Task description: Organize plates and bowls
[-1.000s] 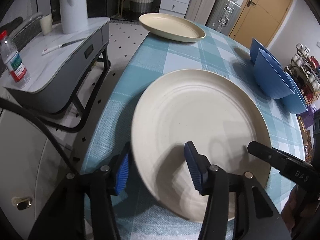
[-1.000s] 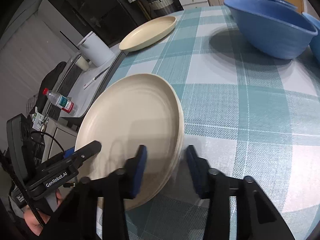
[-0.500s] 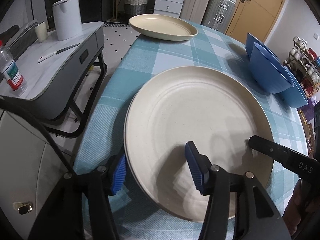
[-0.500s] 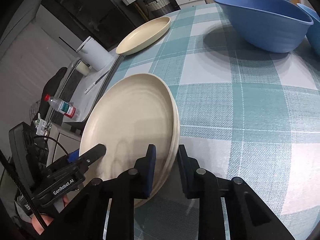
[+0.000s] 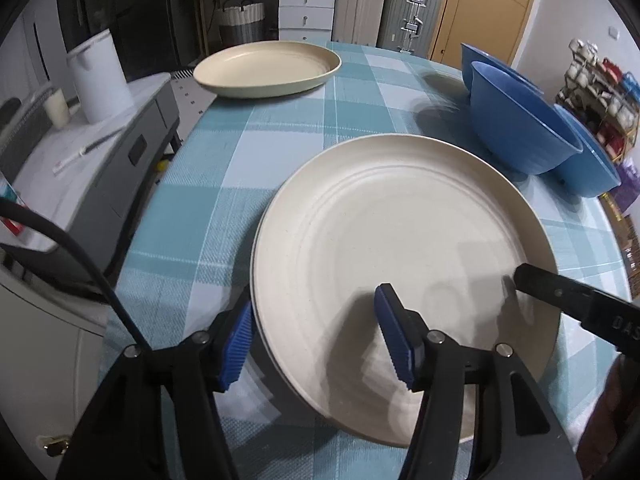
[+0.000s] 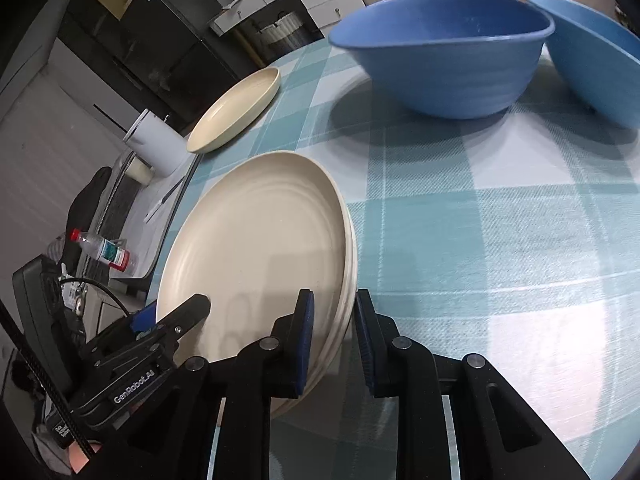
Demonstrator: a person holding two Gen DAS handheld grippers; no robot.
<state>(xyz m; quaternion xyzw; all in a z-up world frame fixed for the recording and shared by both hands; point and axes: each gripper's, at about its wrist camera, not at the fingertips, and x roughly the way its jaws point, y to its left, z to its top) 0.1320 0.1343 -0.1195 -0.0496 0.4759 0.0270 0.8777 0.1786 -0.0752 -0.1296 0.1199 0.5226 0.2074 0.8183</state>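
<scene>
the stack of round cream plates (image 6: 260,240) sits rim-pinched in the right gripper (image 6: 332,336); the left gripper (image 5: 316,340), jaws opening, straddles its opposite rim.

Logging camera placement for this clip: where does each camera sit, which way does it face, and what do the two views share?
Left wrist: on the left tool, looking down over the stacked cream plates toward the far cream plate; its jaws are opening astride the stack's rim.
Right wrist: on the right tool, clamping the stack's opposite rim, facing the blue bowls.
Shared: stack, bowls, checked tablecloth, each other's tool.
</scene>
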